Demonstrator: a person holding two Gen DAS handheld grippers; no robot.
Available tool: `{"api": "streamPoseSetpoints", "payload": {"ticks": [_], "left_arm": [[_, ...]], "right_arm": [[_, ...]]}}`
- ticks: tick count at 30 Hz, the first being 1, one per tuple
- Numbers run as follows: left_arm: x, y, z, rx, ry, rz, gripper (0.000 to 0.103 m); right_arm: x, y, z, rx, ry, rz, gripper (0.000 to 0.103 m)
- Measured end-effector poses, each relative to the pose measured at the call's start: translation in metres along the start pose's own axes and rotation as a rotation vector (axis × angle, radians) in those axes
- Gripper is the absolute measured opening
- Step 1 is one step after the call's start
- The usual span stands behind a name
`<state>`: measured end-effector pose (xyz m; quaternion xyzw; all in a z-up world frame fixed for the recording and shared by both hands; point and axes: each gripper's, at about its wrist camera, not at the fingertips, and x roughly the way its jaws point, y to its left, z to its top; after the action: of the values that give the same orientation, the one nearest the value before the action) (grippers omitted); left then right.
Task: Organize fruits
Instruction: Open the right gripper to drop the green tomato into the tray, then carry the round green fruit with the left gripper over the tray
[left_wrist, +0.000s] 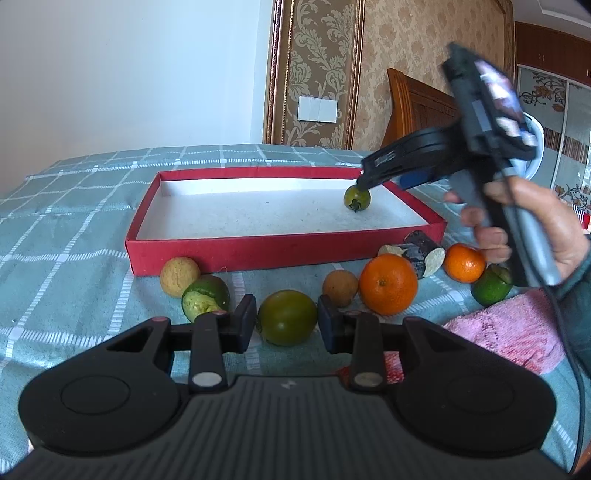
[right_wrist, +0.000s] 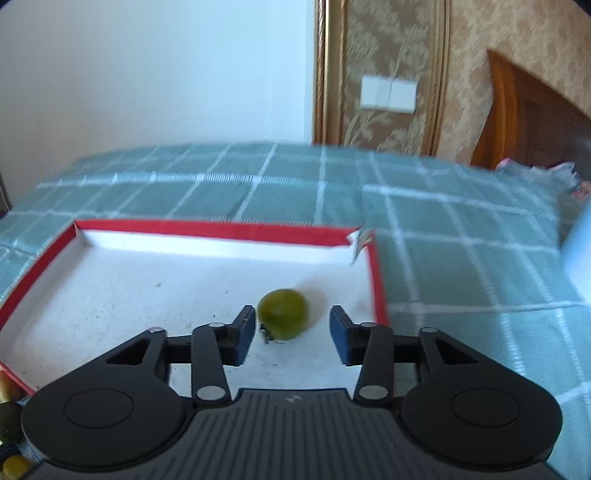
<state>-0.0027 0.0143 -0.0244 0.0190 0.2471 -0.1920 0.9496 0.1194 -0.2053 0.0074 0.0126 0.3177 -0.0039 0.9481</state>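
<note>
Right wrist: green tomato (right_wrist: 283, 314) stem apparently points near-left.

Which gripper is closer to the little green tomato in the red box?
Right. The right gripper sits open around the green tomato in the box; the left gripper hangs outside it.

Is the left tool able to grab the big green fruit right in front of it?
Probably yes. The left tool is open, and the big green fruit sits on the checked blanket right between its fingertips. Nothing blocks it; the cut green fruit and the small brown fruit lie just off to the sides.
</note>
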Motion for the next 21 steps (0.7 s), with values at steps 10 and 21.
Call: {"api": "streamPoseSetpoints", "payload": {"ticks": [10, 21], "left_arm": [[0.000, 0.000, 0.000, -0.002, 0.003, -0.001, 0.032], [0.000, -0.003, 0.000, 0.016, 0.003, 0.013, 0.032]], "right_arm": [[-0.090, -0.014, -0.052, -0.023, -0.114, 0.107, 0.066], [-0.131, -0.005, -0.124, -0.167, -0.119, 0.189, 0.065]]}}
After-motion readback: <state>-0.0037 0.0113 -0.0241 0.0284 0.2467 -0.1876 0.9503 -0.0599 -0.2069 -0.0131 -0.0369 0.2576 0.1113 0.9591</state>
